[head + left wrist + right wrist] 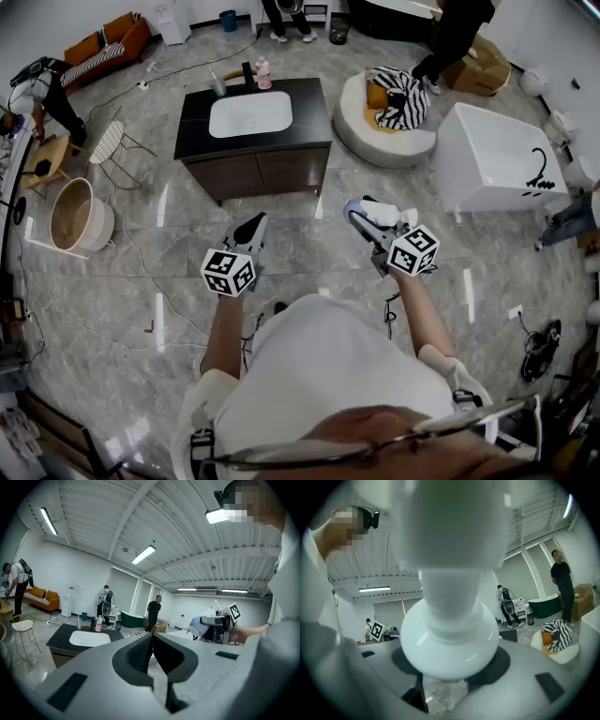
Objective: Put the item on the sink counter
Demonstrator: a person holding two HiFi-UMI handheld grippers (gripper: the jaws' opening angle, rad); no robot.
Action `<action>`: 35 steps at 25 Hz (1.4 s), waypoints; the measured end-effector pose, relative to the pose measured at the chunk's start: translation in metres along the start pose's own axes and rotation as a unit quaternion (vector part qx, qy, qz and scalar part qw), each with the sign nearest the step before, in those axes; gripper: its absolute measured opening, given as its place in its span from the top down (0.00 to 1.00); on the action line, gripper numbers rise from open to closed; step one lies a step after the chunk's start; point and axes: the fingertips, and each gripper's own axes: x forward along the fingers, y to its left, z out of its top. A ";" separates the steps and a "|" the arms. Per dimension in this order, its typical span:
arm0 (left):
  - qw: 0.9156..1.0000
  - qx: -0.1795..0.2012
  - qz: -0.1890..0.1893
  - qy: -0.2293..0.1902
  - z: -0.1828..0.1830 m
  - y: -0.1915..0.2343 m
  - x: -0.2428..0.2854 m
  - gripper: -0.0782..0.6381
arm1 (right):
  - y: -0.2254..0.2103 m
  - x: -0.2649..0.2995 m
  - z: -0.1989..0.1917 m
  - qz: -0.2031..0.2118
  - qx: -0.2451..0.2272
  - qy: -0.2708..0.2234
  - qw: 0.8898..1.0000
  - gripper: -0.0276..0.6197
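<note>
We keep the white bottle (449,634) pinched level in the right tongs (370,223), ready for the bench (194,129) well ahead; left tongs (153,644) pressed together, empty.

**White bottle** (449,634): glossy, with a rounded bulb below a narrower collar. The part above the collar is too blurred to make out. It is clamped at the bulb between the fingers (370,667) of the right gripper (360,216), off the ground and above the floor.

**Sink counter** (192,127): dark top with a white rectangular basin (250,114) with rounded corners set into it, on a dark cabinet base. It stands on the floor ahead, well apart from the bottle. The bottle is not yet on the counter.
</note>
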 end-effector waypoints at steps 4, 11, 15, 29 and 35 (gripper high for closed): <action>1.000 0.001 -0.003 0.001 0.000 0.002 0.004 0.88 | -0.001 0.004 -0.001 0.001 0.000 0.000 1.000 0.57; 1.000 -0.002 -0.005 0.006 -0.001 0.005 0.005 0.88 | -0.002 0.007 0.000 -0.003 0.003 0.002 1.000 0.57; 1.000 -0.004 -0.007 0.007 0.000 0.009 0.006 0.88 | -0.001 0.011 0.002 -0.001 0.004 0.002 1.000 0.57; 0.999 -0.009 -0.026 0.016 -0.007 0.037 -0.016 0.88 | 0.020 0.028 -0.008 -0.032 0.011 -0.002 0.999 0.57; 0.999 -0.006 -0.037 0.023 -0.011 0.051 -0.028 0.88 | 0.029 0.033 -0.011 -0.053 0.015 -0.012 0.998 0.57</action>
